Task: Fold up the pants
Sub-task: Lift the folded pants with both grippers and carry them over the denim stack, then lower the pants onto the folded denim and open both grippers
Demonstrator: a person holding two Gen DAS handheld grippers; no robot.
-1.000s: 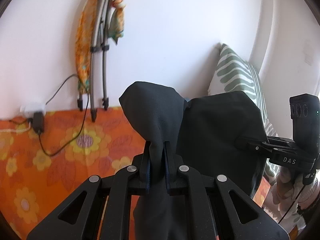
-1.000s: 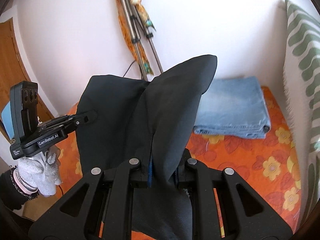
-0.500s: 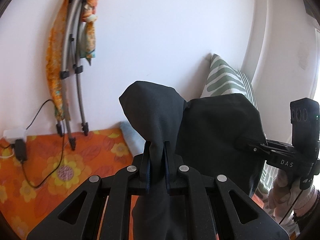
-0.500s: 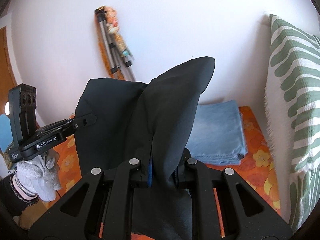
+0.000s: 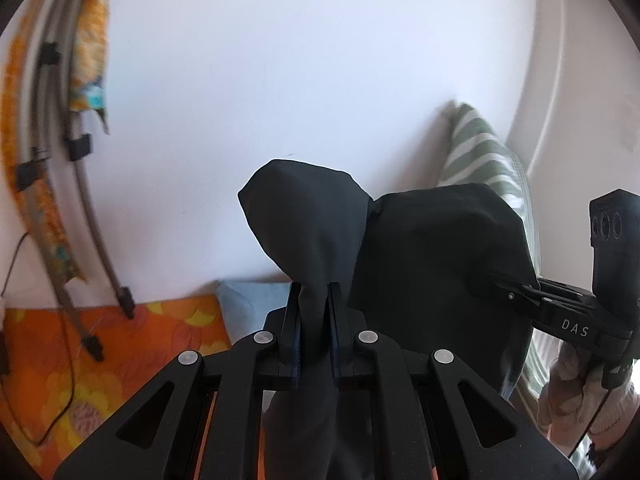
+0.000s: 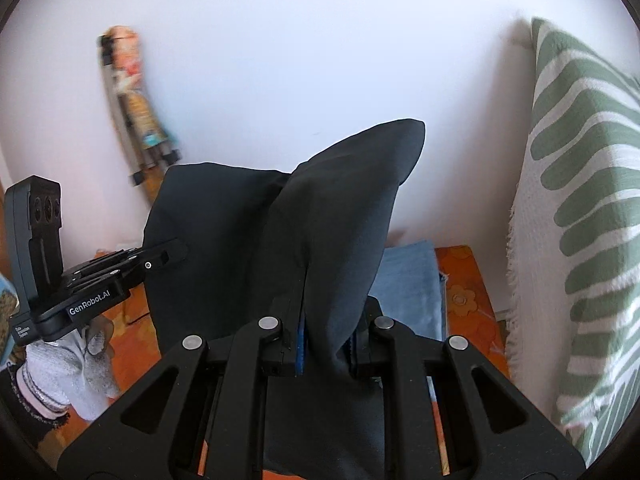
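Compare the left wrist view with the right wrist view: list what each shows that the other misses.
Left wrist only: a black cable trailing over the orange bedspread.

Right wrist only: nothing I can name with confidence.

Both: the black pants clamped in the left gripper and right gripper, the folded jeans, the striped pillow and the leaning tripod.

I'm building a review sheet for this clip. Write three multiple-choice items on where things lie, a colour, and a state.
1. Where is the folded light-blue jeans stack? A on the orange flowered bedcover B hung on the wall C in a gripper
2. What colour are the pants being held? A red B black C white
3. The right gripper is: A open, empty B shut on the pants C out of view

A: the stack rests on the cover.
B: the cloth is black.
C is wrong; B: cloth is pinched between its fingers, as with the left gripper.
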